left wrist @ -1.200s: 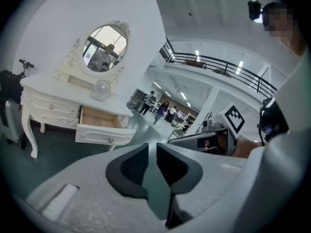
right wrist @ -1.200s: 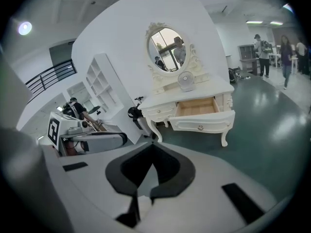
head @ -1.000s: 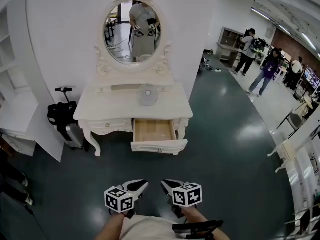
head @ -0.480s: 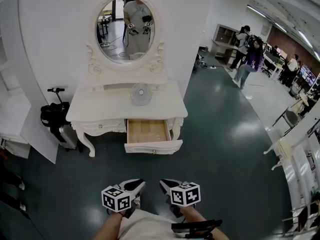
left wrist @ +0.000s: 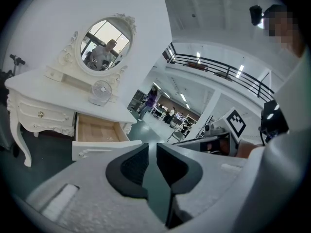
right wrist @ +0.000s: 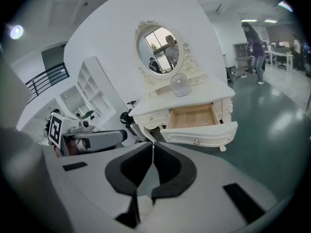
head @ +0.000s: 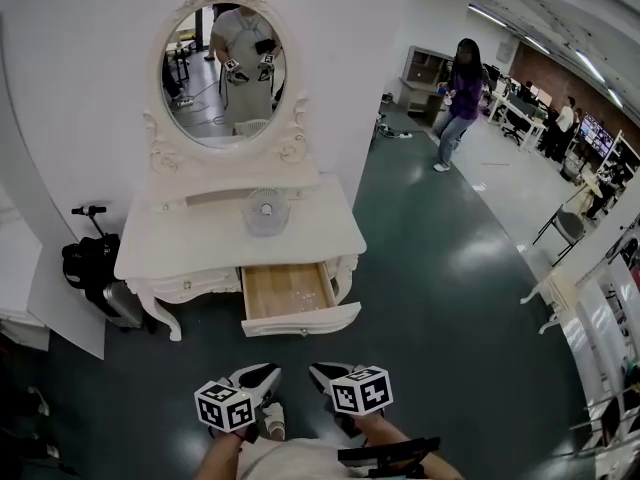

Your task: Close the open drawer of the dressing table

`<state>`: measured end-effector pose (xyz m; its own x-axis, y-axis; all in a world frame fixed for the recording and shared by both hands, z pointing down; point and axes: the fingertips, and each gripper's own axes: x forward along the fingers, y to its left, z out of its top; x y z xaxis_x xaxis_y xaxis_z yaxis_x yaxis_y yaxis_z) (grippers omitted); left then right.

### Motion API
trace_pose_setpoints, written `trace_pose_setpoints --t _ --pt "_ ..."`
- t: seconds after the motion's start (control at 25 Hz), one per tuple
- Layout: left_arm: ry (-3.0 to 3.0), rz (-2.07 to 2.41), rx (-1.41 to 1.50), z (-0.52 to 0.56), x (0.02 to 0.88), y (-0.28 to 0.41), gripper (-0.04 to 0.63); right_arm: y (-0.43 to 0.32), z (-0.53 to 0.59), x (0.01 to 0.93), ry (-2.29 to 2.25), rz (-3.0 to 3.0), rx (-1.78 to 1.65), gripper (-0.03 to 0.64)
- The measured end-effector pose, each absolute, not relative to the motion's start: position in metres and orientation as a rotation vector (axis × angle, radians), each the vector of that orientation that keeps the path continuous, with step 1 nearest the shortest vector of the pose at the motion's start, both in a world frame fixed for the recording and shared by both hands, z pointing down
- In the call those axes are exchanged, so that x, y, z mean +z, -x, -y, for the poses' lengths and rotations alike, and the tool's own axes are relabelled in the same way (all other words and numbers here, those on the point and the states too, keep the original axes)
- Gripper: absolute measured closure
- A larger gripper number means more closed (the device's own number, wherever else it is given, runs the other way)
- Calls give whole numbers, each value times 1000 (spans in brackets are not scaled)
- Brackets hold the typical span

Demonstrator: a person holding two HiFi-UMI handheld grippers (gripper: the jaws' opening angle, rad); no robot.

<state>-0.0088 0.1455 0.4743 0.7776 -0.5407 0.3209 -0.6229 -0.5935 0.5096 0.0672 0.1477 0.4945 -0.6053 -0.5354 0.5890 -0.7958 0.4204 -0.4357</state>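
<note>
- Shows left gripper (left wrist: 152, 147) with jaws a slit apart, empty.
- Shows right gripper (right wrist: 153, 144) with jaws pressed together, empty.
- Finds open drawer (right wrist: 194, 118) of desk (head: 200, 238) well ahead of both jaws.

The left gripper (left wrist: 152, 144) is seen with its dark jaws a narrow gap apart, nothing between them. Beyond, a wood-lined white drawer (left wrist: 99, 132) is pulled out of an ornate white dressing table (left wrist: 43, 89) with an oval mirror (left wrist: 104, 45).

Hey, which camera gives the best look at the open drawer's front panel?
The right gripper view: the drawer front faces it almost squarely, knob visible. The head view sees it foreshortened from above; the left gripper view catches it at an angle.
</note>
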Motion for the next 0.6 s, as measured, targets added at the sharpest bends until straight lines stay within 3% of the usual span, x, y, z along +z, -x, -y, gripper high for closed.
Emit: trace_pose_setpoints --t 0.6 --pt "-2393 841 158 -35 465 67 543 -19 -40 481 -1211 2328 964 600"
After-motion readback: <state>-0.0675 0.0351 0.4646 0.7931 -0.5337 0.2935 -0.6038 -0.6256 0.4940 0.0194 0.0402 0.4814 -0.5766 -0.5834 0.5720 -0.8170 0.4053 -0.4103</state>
